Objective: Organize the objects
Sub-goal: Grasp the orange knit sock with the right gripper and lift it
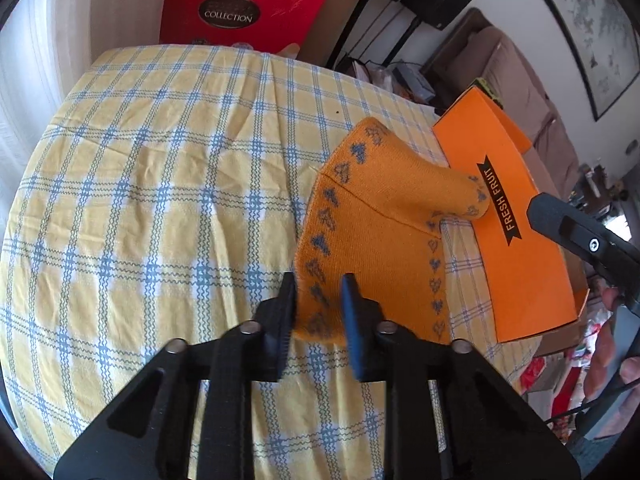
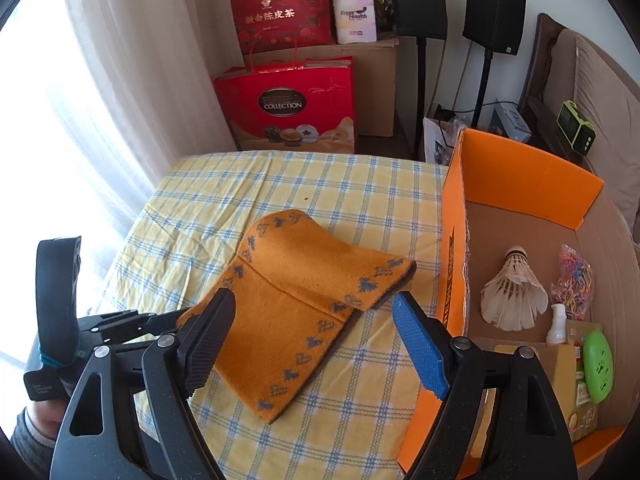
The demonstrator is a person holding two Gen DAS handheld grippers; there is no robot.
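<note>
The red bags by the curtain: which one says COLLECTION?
The lower red bag, standing on the floor just behind the table. The other red bag sits higher, on a cardboard box, with gold Chinese writing.

Orange cloth (image 2: 296, 312) with blue motifs, half-folded on checked tablecloth (image 2: 224, 184) beside orange box (image 2: 520, 176)

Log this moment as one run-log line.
left gripper: shut on orange cloth corner | right gripper: open above cloth | orange box: beside cloth

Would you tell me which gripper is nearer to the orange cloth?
Left. The left gripper is pinching the orange cloth at its near corner; the right gripper hangs open above it.
</note>
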